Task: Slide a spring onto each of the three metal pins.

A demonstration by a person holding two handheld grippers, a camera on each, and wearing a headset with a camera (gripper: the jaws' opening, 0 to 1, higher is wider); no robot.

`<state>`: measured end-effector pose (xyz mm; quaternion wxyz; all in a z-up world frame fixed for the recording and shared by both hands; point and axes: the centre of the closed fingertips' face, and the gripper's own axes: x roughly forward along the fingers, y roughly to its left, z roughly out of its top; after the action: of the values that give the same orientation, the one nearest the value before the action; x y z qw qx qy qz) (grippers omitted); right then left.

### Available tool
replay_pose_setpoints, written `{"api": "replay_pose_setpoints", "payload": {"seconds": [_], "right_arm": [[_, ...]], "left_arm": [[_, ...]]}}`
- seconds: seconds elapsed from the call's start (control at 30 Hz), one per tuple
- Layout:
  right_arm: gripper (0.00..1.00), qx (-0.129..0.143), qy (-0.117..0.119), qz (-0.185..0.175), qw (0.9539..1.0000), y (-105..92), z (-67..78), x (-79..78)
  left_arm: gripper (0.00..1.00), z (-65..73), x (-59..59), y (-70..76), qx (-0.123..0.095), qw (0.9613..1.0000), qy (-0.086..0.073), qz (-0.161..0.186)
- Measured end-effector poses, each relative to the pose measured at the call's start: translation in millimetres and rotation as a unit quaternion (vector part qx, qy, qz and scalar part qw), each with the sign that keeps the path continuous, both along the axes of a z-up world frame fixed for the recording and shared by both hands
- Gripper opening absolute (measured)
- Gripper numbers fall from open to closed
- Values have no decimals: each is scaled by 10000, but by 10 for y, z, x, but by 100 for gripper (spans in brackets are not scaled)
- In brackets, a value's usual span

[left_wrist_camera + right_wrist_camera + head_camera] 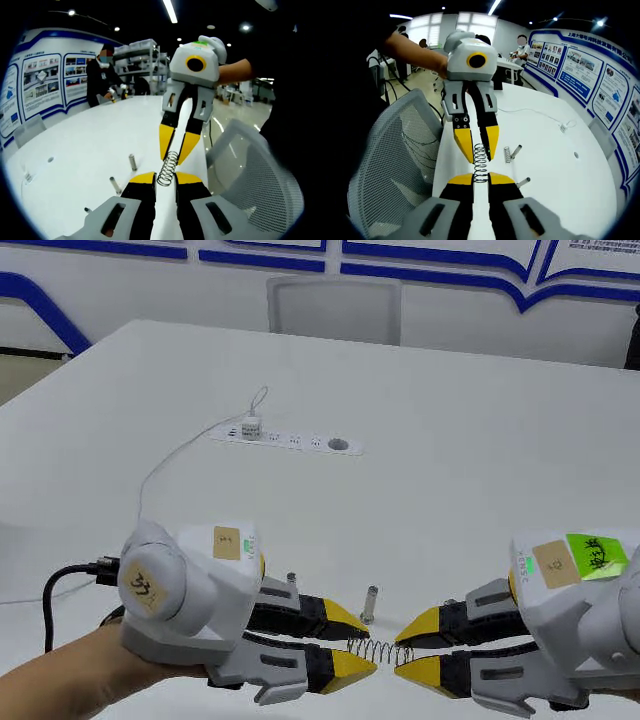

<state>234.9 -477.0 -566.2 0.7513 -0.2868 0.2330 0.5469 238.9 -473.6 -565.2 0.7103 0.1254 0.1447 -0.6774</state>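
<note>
L gripper (365, 645) and R gripper (405, 648) hold one spring (382, 650) btw them, at the near edge of the white table (450, 490).
L jaws are closed on the spring's left end and R jaws on its right end. Its long axis lies about level, left-right, one end pointing into each gripper. Just behind stand two upright pins: short pin (292, 581) by the L gripper, taller pin (370, 603) behind the spring. Labels: round sticker (145, 588) on L and green sticker (597, 554) on R, both w/ handwriting I cannot read.
</note>
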Motion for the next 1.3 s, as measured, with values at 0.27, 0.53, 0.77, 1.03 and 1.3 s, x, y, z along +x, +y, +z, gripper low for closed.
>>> {"api": "replay_pose_setpoints", "payload": {"seconds": [0.27, 0.53, 0.77, 1.03, 1.3], "right_arm": [[11, 14, -103, 93, 9999, 17, 28, 17], [12, 185, -175, -19, 9997, 20, 74, 48], [15, 303, 55, -145, 9994, -10, 23, 72], [11, 528, 290, -161, 9981, 32, 45, 38], [11, 869, 282, -18, 9958, 122, 228, -7]], "left_arm": [[11, 23, 1, 19, 114, 9975, -693, -108], [10, 50, 22, 41, 21, 9974, -705, -151], [10, 50, 6, 31, -6, 9975, -684, -184], [10, 86, -3, 38, -132, 9980, -601, -161], [10, 19, -14, 40, 17, 9978, -628, -190]]}}
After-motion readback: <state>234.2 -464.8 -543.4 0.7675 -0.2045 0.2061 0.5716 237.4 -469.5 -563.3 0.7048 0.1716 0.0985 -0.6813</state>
